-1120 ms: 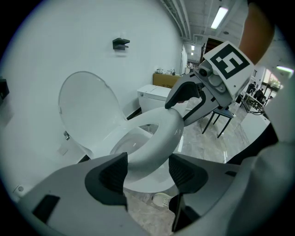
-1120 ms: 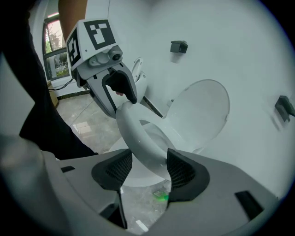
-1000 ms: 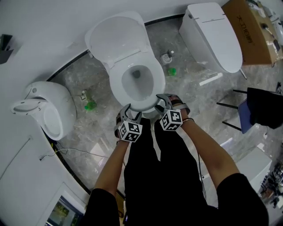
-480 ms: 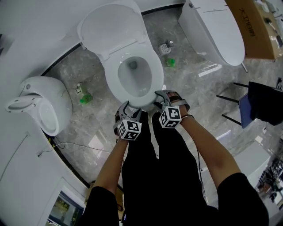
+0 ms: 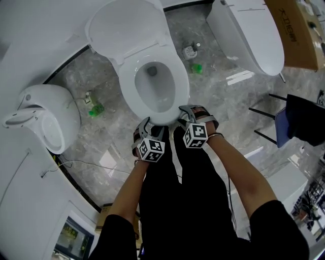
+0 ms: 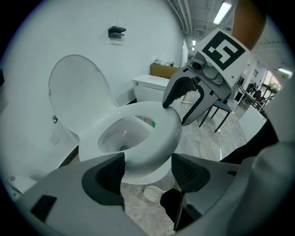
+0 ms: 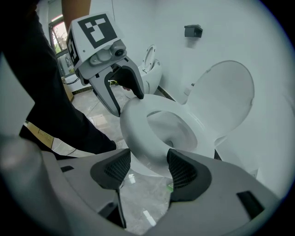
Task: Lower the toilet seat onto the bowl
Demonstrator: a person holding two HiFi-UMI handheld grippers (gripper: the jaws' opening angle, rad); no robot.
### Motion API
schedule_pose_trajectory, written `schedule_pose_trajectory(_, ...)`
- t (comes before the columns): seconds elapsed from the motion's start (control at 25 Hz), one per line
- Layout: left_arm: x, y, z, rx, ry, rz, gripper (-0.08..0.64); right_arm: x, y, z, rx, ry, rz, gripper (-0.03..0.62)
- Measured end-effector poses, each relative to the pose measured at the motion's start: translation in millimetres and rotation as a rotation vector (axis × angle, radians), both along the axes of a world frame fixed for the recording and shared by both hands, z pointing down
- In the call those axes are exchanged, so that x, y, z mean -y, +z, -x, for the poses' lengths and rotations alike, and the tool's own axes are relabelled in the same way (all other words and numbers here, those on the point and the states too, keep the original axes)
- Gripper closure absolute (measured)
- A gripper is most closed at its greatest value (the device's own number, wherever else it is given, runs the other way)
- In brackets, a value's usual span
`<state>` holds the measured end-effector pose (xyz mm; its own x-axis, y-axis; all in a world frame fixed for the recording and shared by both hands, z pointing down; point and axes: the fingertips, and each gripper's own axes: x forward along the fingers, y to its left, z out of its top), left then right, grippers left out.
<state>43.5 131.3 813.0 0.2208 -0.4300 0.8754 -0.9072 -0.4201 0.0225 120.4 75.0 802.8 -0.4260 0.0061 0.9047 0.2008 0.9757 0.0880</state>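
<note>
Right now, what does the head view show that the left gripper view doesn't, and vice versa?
Head view only: the person's left forearm and a thin cable on the floor. Left gripper view only: a black wall fixture and a ceiling light. Both: the toilet, its lid raised, and the right hand-held gripper, whose jaws have just been opening with the front rim between them.

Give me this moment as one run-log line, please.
seat: down on bowl | lid: up | left gripper: open, jaws just opened wider, seat front between them, ungripped | right gripper: same
</note>
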Motion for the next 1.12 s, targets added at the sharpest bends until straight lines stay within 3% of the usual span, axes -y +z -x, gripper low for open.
schedule_pose_trajectory(0.2,-4.7,13.3,-5.6,-0.112,-0.053,0.024,0.238,-6.8,20.3,-6.8,-0.053,-0.034,0.012,0.339)
schedule_pose_trajectory(0.64,-13.1,52.8,-13.2,-0.108,-0.042,0.07,0.242,-14.2,58.4,-16.6,-0.104,-0.031,0.037,0.341)
schedule_pose_trajectory(1.12,-15.4,76.8,-23.3,-0.092,0.111,0.11,0.244,-21.4,80.0,-20.5,-0.14,-0.009,0.07,0.341)
